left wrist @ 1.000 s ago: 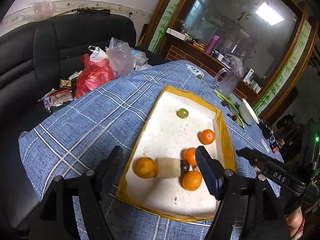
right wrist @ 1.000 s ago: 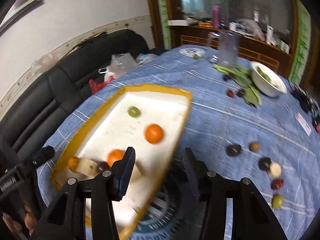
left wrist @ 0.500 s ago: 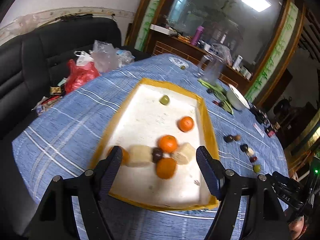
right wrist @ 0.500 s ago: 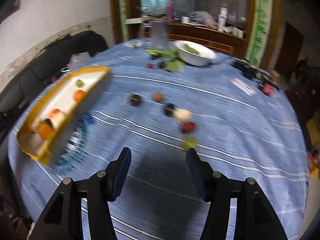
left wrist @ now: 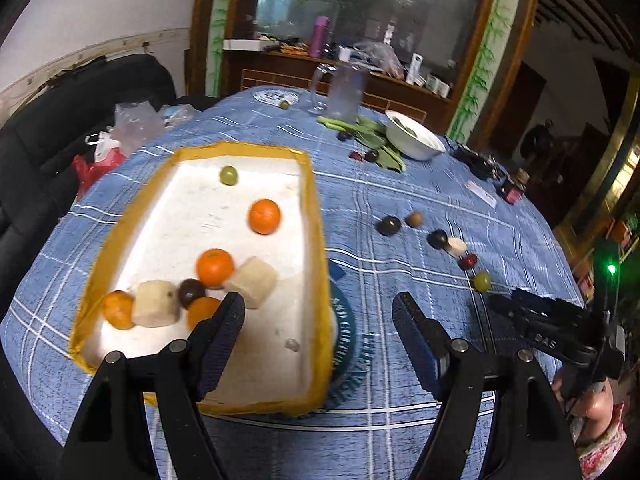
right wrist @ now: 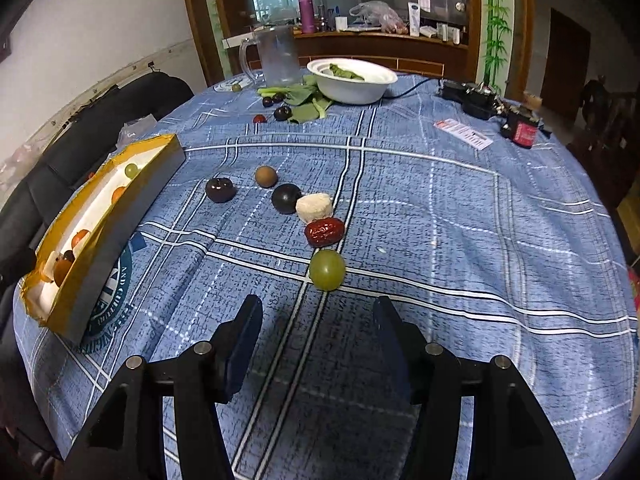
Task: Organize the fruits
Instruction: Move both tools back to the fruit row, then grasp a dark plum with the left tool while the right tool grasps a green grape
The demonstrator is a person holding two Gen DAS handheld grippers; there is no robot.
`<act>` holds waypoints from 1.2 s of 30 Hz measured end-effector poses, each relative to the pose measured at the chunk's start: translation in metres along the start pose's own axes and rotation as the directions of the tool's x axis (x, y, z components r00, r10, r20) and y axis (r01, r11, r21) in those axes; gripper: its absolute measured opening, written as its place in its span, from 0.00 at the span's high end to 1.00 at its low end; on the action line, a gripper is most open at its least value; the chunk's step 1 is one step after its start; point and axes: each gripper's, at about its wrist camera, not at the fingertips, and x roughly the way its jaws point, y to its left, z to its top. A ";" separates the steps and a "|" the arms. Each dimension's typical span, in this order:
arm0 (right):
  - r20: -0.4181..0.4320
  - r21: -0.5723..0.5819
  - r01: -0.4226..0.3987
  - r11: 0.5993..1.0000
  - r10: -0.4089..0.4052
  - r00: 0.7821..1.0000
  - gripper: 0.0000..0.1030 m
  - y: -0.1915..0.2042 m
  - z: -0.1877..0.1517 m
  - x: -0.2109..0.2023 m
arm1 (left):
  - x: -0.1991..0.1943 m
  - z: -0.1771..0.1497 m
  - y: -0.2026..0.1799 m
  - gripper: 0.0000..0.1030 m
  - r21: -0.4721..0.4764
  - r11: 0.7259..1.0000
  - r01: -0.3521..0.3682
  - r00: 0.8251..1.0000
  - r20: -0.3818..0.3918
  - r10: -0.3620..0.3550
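A yellow-rimmed white tray holds several oranges, a green grape, a dark plum and two pale chunks. It also shows at the left of the right wrist view. A row of loose fruit lies on the blue cloth: dark plums, a brown fruit, a pale chunk, a red date and a green grape. My left gripper is open and empty over the tray's near right corner. My right gripper is open and empty just short of the green grape.
A white bowl with greens, a clear jug, leafy stalks and more small fruit stand at the table's far side. Cards and a red box lie at far right. A black sofa with bags is at left.
Both grippers have swung right, away from the tray. The right gripper now faces the row of loose fruit and has come close to the green grape. Both stay open.
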 end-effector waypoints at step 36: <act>-0.006 0.041 -0.021 0.999 0.022 1.000 0.75 -0.011 0.017 0.038 | 0.177 0.057 -0.082 0.77 0.143 0.984 0.110 0.989 -0.113 -0.094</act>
